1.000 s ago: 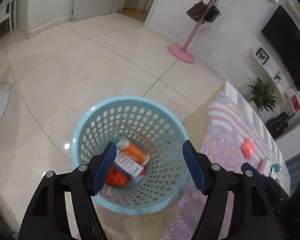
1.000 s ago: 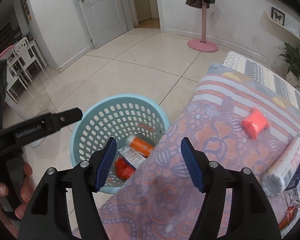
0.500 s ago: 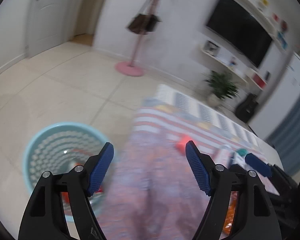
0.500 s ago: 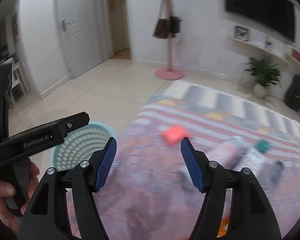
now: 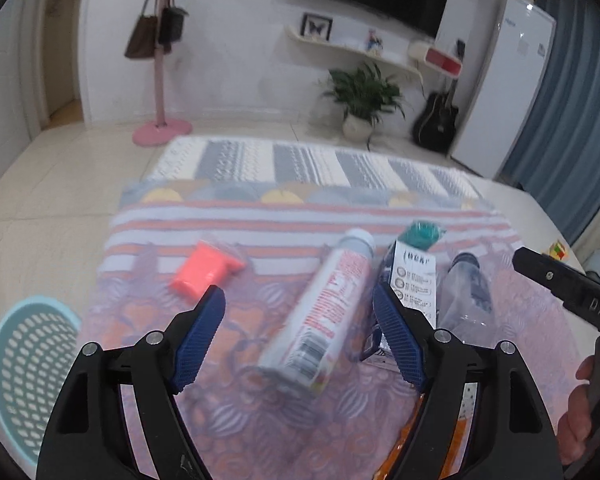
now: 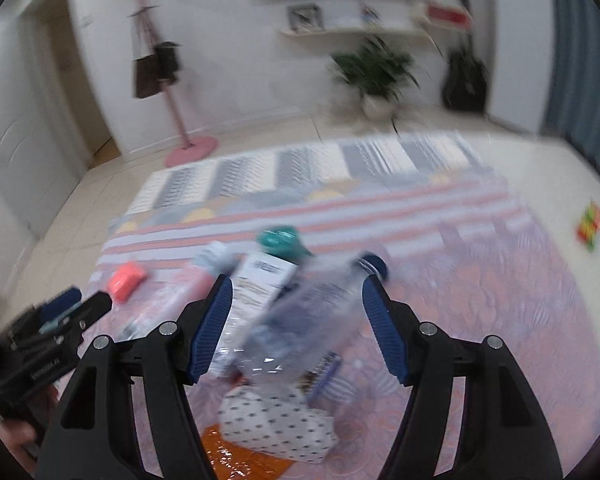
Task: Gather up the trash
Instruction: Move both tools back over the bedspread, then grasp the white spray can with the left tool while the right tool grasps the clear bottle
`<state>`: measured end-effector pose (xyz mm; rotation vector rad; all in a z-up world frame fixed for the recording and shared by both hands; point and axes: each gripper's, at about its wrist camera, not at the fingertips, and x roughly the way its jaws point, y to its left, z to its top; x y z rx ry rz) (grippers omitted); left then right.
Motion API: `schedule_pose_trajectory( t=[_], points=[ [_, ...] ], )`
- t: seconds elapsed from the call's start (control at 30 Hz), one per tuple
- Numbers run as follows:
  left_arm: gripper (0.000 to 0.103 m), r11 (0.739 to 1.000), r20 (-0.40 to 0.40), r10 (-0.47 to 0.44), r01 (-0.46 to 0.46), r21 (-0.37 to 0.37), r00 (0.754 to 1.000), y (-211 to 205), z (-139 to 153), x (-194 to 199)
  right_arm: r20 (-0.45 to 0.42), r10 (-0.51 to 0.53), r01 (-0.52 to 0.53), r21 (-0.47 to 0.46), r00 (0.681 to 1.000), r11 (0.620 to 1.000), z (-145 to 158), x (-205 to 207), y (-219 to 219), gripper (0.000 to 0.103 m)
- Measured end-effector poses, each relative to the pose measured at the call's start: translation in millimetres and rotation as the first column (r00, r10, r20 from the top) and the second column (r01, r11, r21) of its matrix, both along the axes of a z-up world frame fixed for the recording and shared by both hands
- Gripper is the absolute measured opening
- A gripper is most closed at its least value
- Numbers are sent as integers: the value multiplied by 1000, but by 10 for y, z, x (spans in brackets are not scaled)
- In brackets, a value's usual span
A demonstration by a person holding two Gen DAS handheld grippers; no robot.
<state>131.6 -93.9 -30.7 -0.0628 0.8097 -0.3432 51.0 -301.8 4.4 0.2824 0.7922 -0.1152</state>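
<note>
Left claw [image 5: 298, 326] spread, opening, nothing pinched; white tube [image 5: 320, 316] seen below on patterned mat [image 5: 228, 412]. Right claw [image 6: 296, 322] spread, opening, empty over clear bottle [image 6: 300, 320]. Pink wrapper [image 5: 204, 270] near mat's left edge. Basket [image 5: 24, 364] on bare floor [image 5: 40, 216] beside mat.

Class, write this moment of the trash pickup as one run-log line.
phase: reaching for trash | left gripper: opening, empty, over white bottle | right gripper: opening, empty, over clear bottle | basket: on the floor beside the patterned cloth
</note>
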Motion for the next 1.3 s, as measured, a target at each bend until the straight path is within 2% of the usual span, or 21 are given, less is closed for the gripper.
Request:
schedule_pose_trajectory(
  t=[0.13, 0.27, 0.57, 0.7, 0.8, 0.93, 1.0, 1.03, 1.1, 1.2, 1.23, 1.27, 1.3],
  points=[
    [75, 1000, -61, -8, 9, 16, 998, -120, -208, 173, -78, -48, 56, 104, 996, 993, -264, 132, -247, 69],
    [73, 999, -98, -19, 23, 47, 995, -206, -344, 247, -137, -55, 76, 153, 989, 985, -449, 261, -218, 73],
    [61, 995, -119, -29, 41, 95, 992, -330, -443, 243, -229, -64, 99, 147, 971, 984, -592, 429, -64, 73],
    [61, 991, -109, -30, 44, 123, 994, -418, -456, 231, -247, -63, 96, 126, 967, 987, -607, 434, -57, 72],
    [60, 990, -101, -24, 38, 138, 995, -481, -457, 224, -275, -61, 105, 149, 960, 983, -652, 455, -116, 72],
    [51, 988, -88, -23, 36, 149, 996, -534, -442, 203, -313, -76, 123, 136, 947, 983, -703, 487, -205, 72],
    [48, 989, -83, -22, 34, 143, 996, -531, -428, 186, -325, -63, 114, 142, 944, 983, -747, 473, -252, 67],
    [47, 990, -83, -22, 33, 137, 996, -524, -423, 182, -329, -51, 103, 142, 943, 984, -766, 463, -259, 59],
    [44, 994, -88, -23, 32, 106, 996, -487, -402, 164, -333, -41, 88, 126, 942, 988, -796, 433, -268, 55],
    [36, 998, -91, -30, 35, 58, 995, -429, -363, 134, -316, -25, 58, 95, 948, 994, -796, 371, -268, 54],
    [26, 999, -85, -34, 37, 36, 996, -395, -334, 116, -311, -23, 53, 90, 950, 995, -793, 356, -270, 54],
    [0, 999, -75, -44, 44, 9, 996, -364, -300, 100, -298, -17, 46, 92, 955, 995, -786, 330, -283, 54],
    [0, 999, -80, -50, 49, -13, 996, -333, -276, 97, -285, -13, 41, 93, 959, 995, -775, 306, -293, 53]
  ],
)
